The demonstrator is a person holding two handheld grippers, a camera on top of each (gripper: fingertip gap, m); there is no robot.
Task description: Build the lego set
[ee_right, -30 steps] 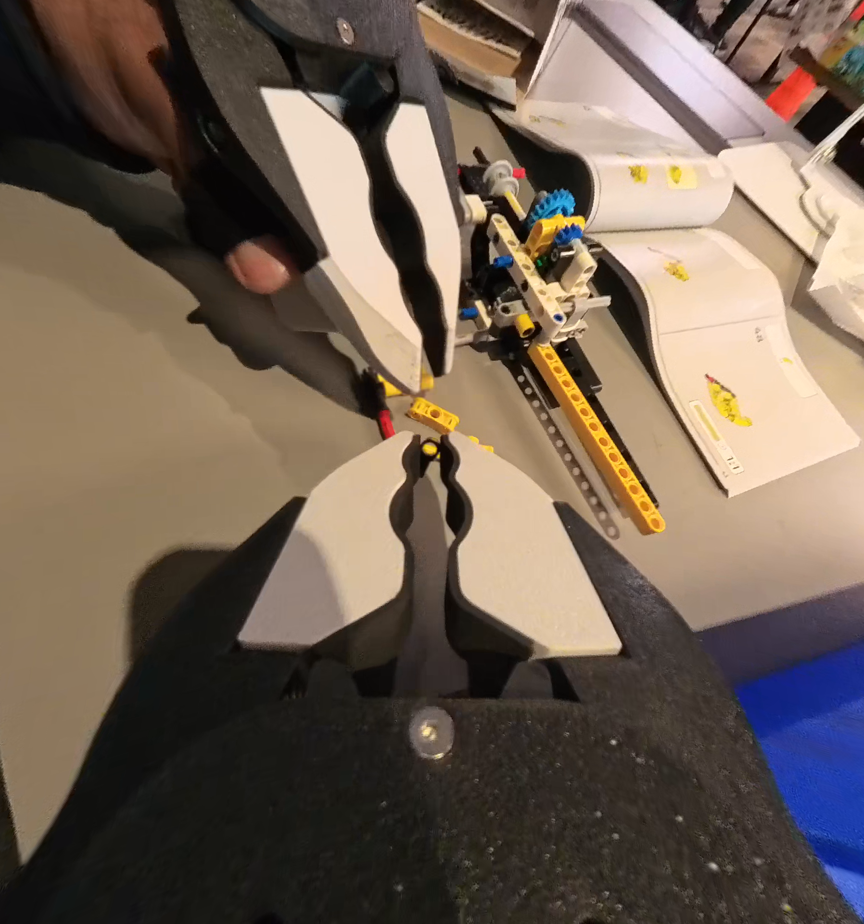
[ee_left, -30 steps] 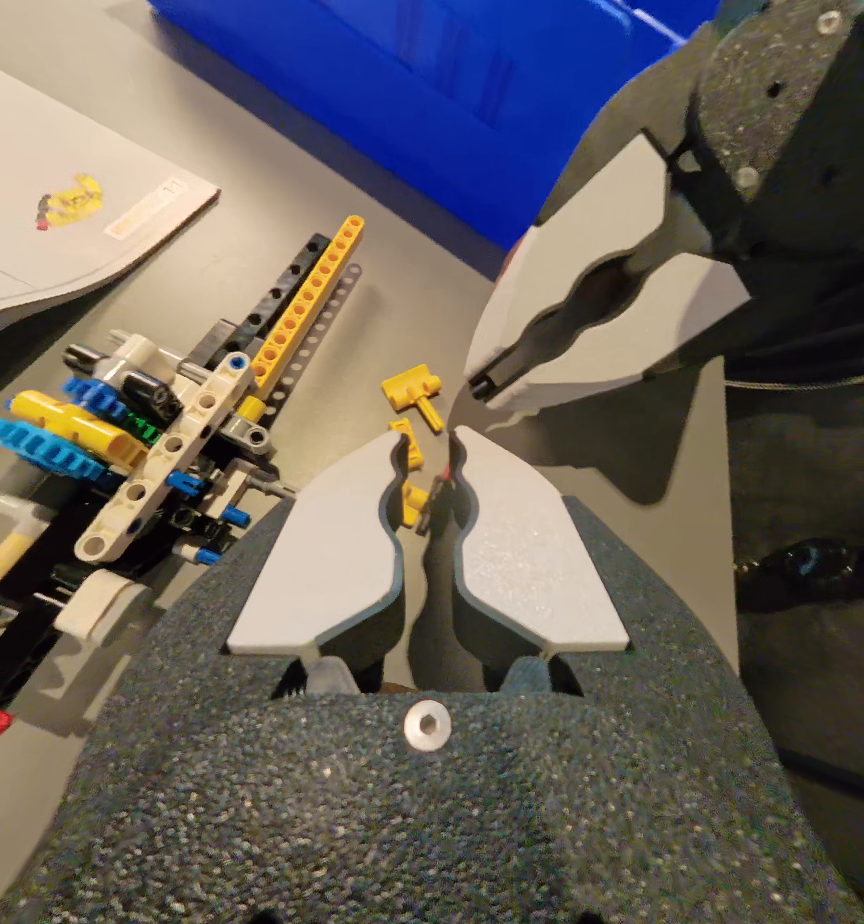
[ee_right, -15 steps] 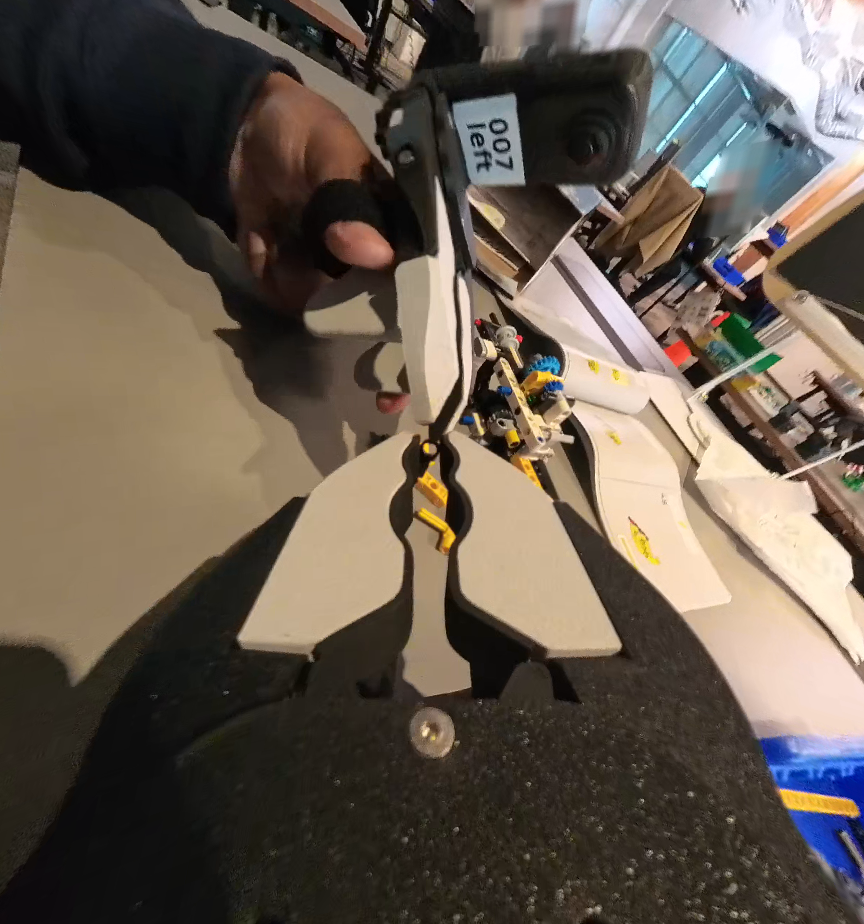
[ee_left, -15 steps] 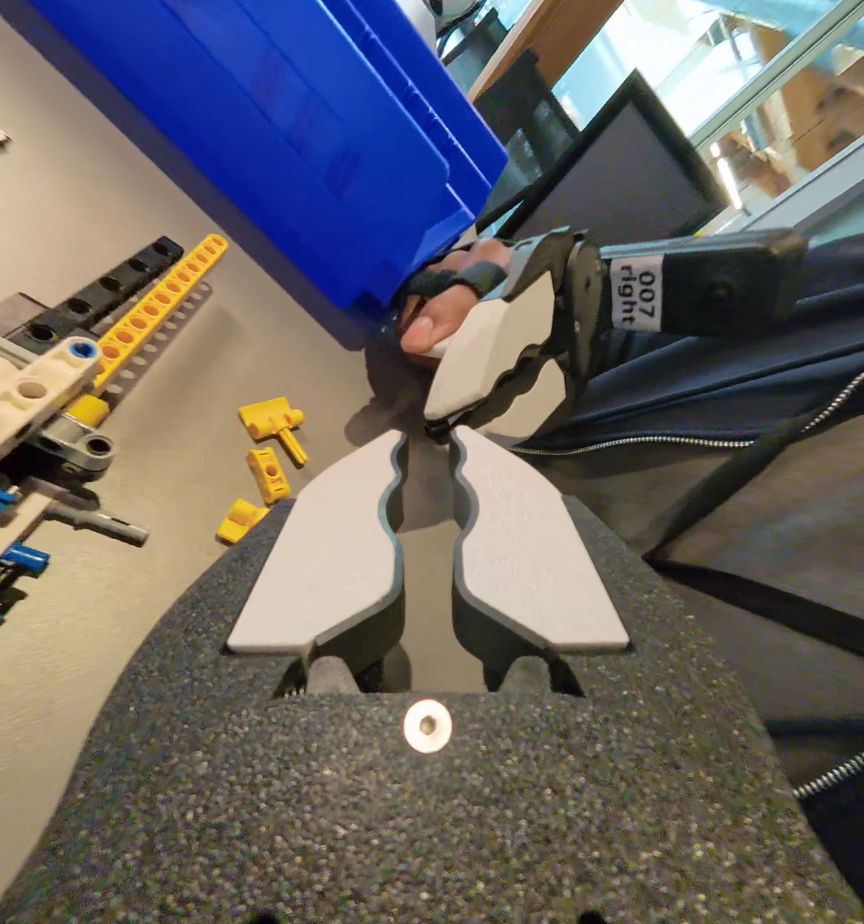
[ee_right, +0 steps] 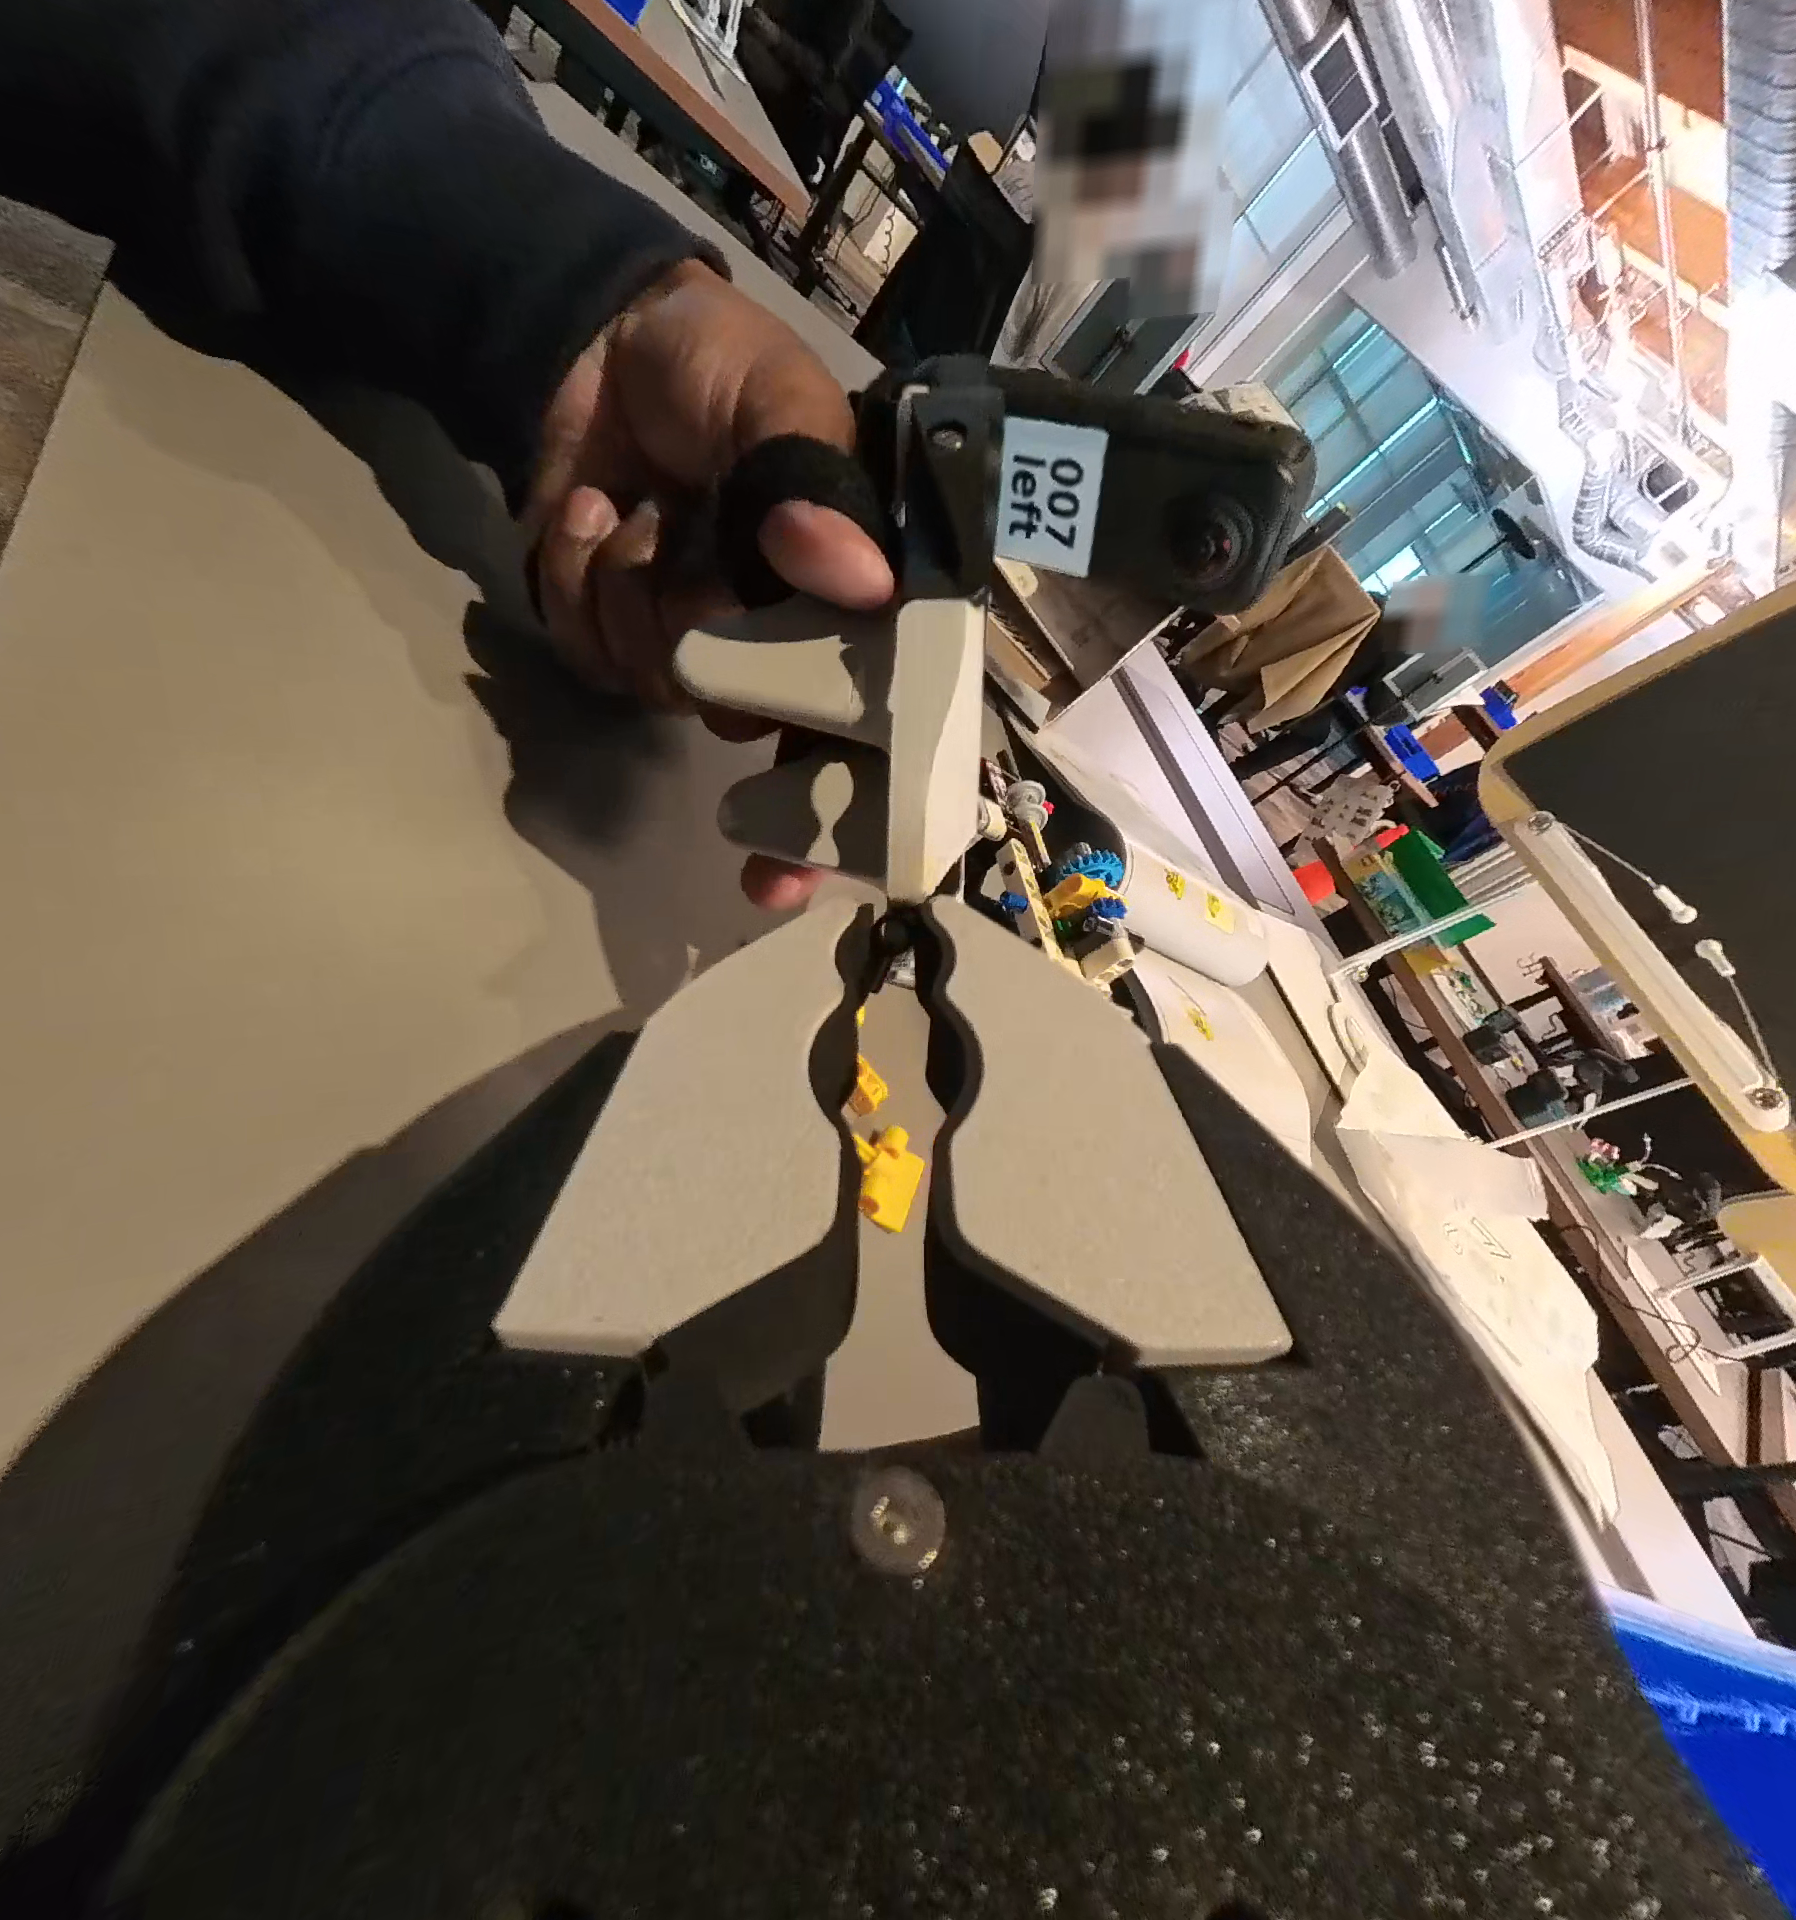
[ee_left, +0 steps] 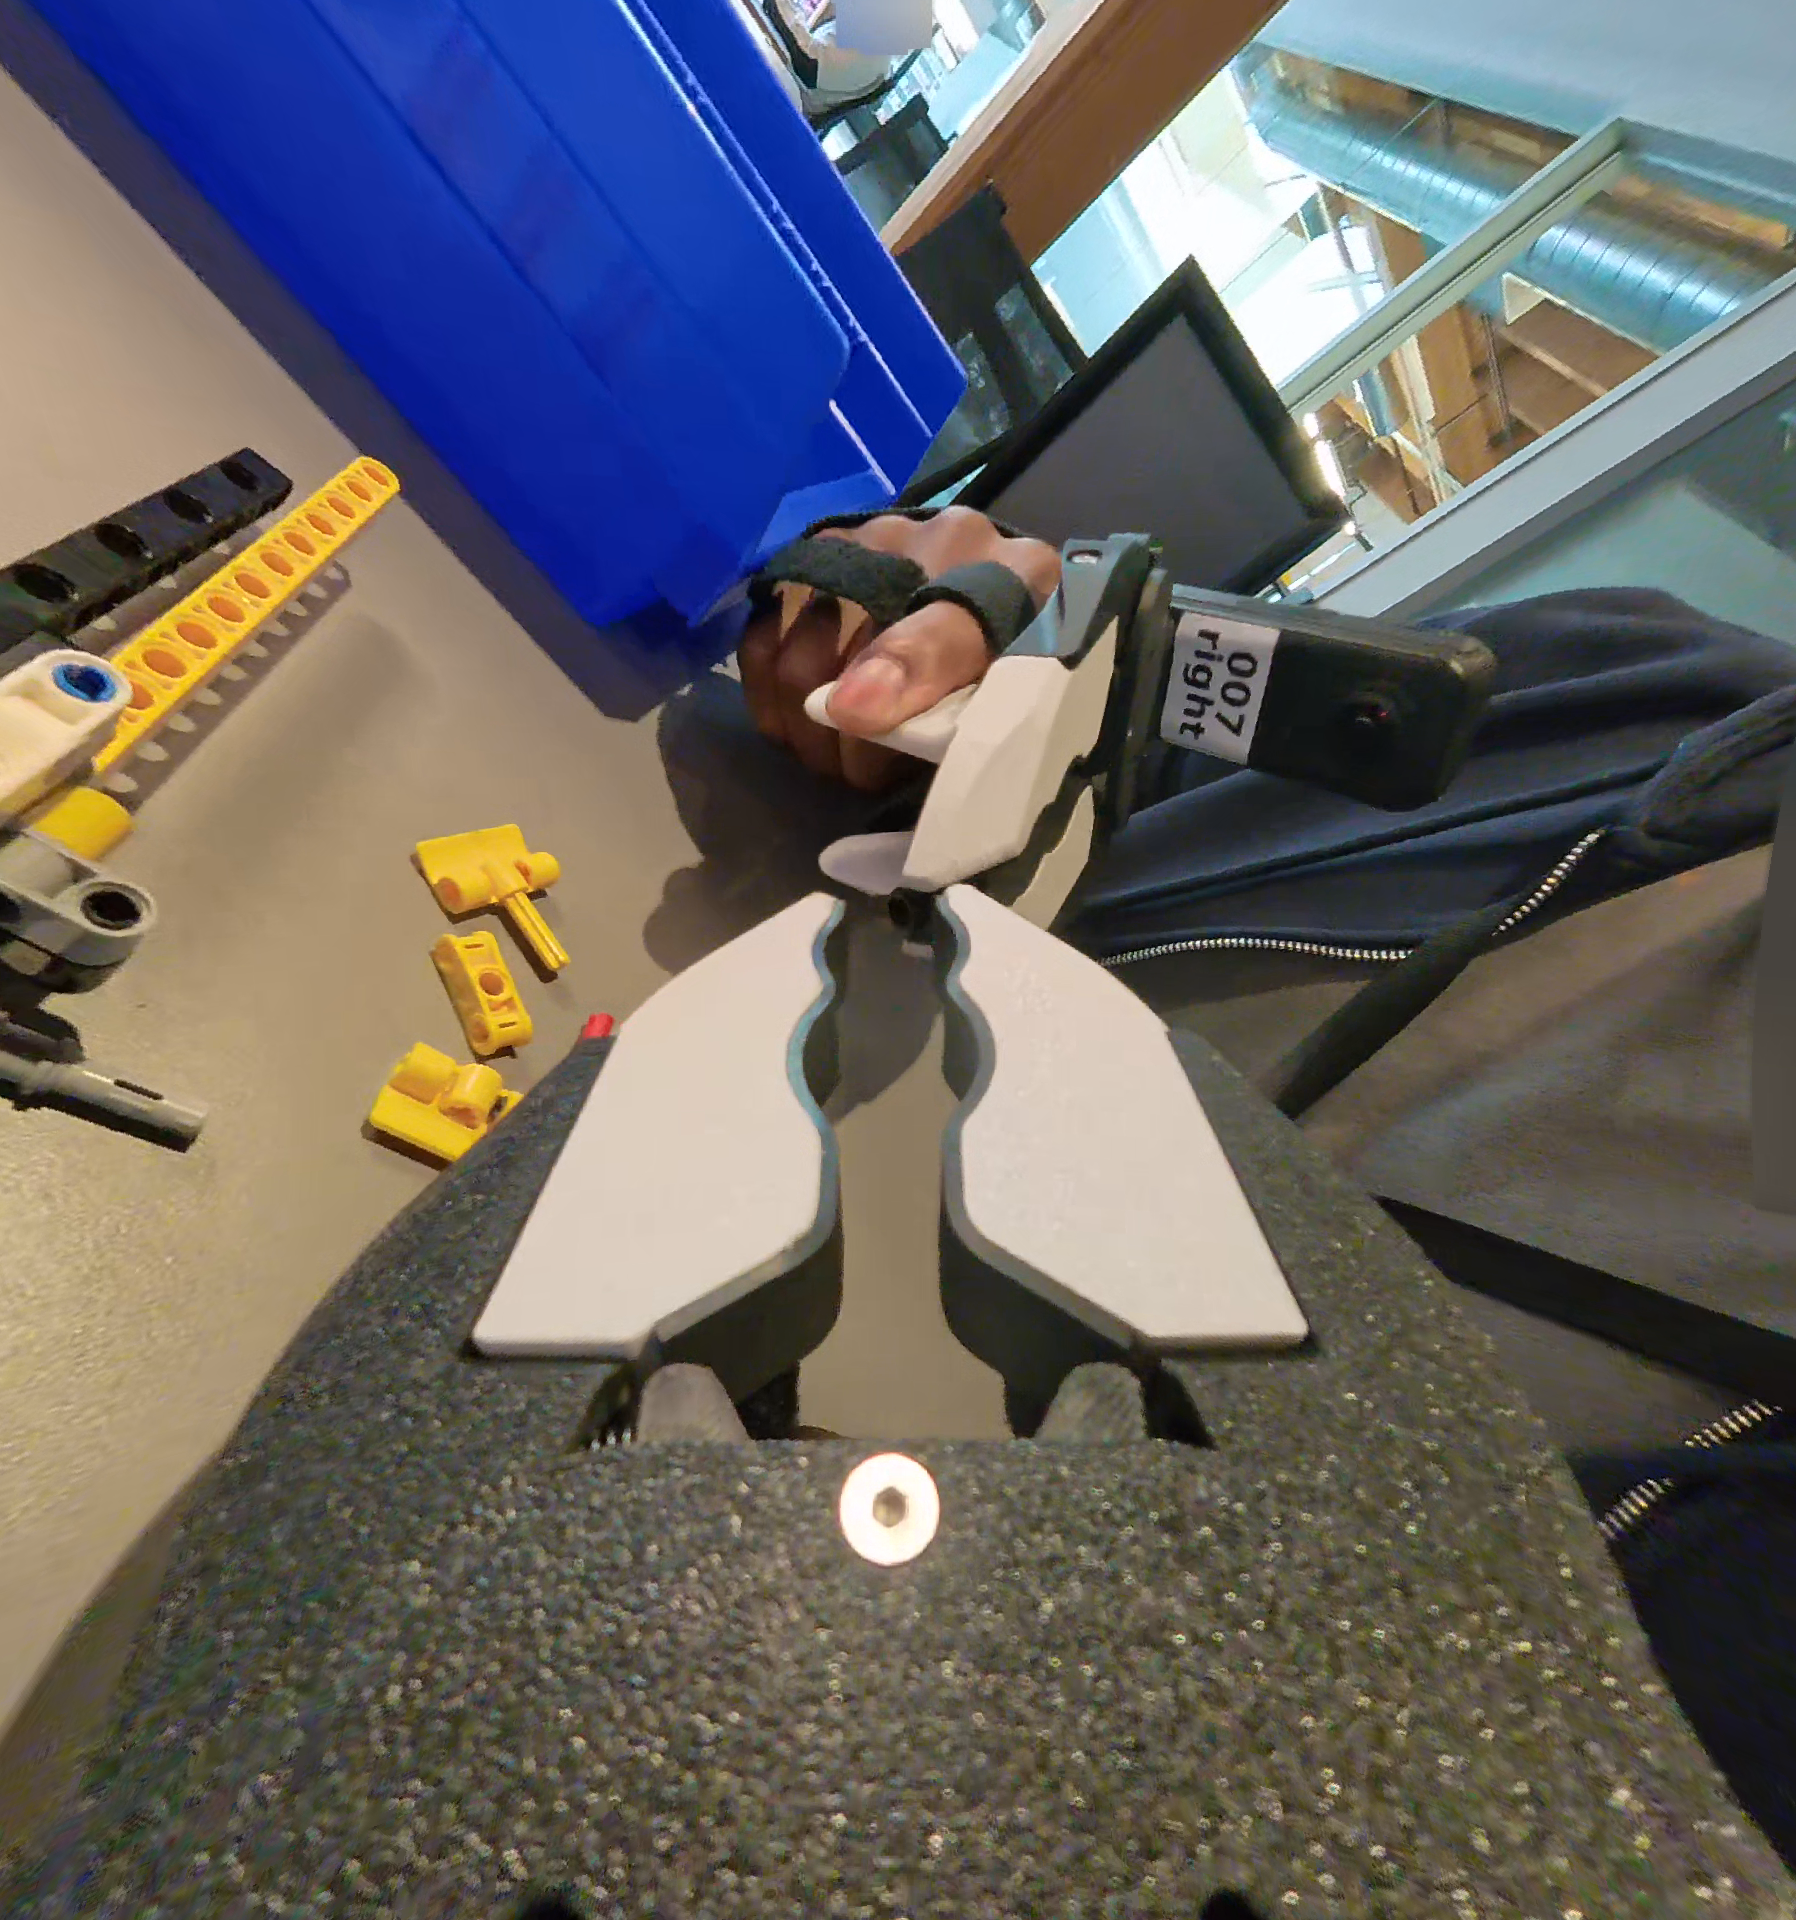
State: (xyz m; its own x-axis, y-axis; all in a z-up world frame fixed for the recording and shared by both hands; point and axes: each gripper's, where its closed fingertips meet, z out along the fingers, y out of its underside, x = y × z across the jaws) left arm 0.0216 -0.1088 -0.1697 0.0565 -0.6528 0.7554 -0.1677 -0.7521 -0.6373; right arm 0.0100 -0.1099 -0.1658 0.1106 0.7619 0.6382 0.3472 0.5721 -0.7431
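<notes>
My left gripper is raised off the grey table, its tips closed on a small black piece. A red end shows beside its left finger. My right gripper meets it tip to tip from the opposite side and is shut on a small black pin. I cannot tell where one piece ends and the other begins. The right gripper also shows in the left wrist view, and the left gripper in the right wrist view. The half-built model lies on the table to the left.
Three loose yellow pieces lie on the table below the grippers, also seen between the right gripper's fingers. A long yellow beam sticks out of the model. A blue bin stands behind. Instruction booklets lie past the model.
Both grippers have lifted from just above the table and tilted up. Their tips, apart a second ago, now meet with the black pieces between them.
</notes>
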